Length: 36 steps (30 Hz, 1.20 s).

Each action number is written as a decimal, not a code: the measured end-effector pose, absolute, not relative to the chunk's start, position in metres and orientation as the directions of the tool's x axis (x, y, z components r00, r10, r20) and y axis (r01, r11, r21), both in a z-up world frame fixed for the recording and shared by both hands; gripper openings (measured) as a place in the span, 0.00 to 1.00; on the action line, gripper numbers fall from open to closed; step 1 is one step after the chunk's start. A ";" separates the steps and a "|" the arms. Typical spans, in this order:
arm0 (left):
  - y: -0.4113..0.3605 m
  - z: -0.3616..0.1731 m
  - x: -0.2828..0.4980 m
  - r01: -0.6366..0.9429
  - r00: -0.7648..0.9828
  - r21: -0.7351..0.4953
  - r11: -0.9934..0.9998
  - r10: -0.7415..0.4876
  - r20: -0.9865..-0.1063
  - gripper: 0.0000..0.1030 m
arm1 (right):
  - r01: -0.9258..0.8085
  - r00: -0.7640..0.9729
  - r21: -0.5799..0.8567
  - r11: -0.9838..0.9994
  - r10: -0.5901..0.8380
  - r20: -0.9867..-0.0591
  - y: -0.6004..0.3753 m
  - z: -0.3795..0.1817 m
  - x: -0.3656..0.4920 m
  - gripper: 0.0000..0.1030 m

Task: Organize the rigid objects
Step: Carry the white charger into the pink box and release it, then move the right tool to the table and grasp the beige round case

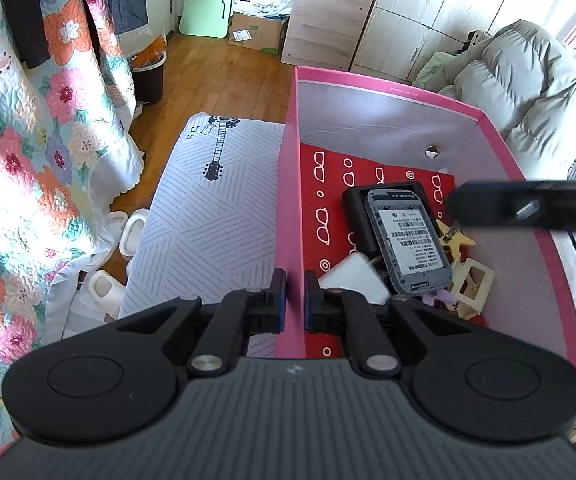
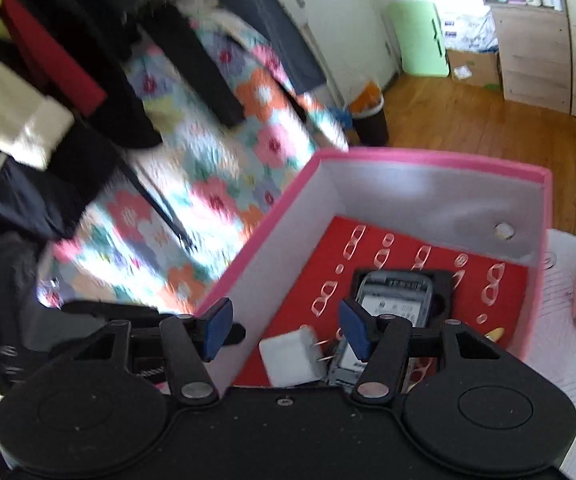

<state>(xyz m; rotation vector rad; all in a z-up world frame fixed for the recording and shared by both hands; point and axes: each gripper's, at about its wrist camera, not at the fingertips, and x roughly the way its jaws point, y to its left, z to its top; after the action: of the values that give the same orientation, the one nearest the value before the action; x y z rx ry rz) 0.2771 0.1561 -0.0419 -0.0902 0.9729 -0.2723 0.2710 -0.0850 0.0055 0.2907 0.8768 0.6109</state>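
A pink box with a red glasses-print floor stands on the bed. My left gripper is shut on the box's near left wall, one finger on each side. Inside lie a grey labelled device resting on a black case, a white charger plug, a yellow star and a cream plastic frame. My right gripper hangs open above the pink box, nothing between its pads, with the charger plug and grey device below it.
The bed's striped sheet with a guitar print lies left of the box. A floral quilt and dark clothes hang at the left, with white slippers on the wood floor. A grey puffy coat is piled behind the box.
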 end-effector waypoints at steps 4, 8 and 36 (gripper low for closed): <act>0.157 -0.042 0.277 0.186 0.534 -0.200 0.962 -0.270 -0.801 0.07 | -0.329 0.600 0.424 0.844 0.534 -0.596 -0.129 0.022 0.252 0.63; 0.157 -0.042 0.276 0.182 0.536 -0.199 0.963 -0.267 -0.801 0.07 | -0.224 0.697 0.300 0.927 0.368 -0.616 -0.174 0.019 0.241 0.63; 0.151 -0.041 0.279 0.166 0.530 -0.175 0.970 -0.238 -0.814 0.07 | 0.005 0.755 0.011 1.000 0.003 -0.656 -0.193 -0.106 0.304 0.89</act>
<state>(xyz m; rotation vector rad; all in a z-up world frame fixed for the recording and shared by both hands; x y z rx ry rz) 0.2787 0.1509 -0.0413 -0.0796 0.9831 -0.2415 0.3041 -0.1934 -0.1060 0.0123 0.7157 -0.0011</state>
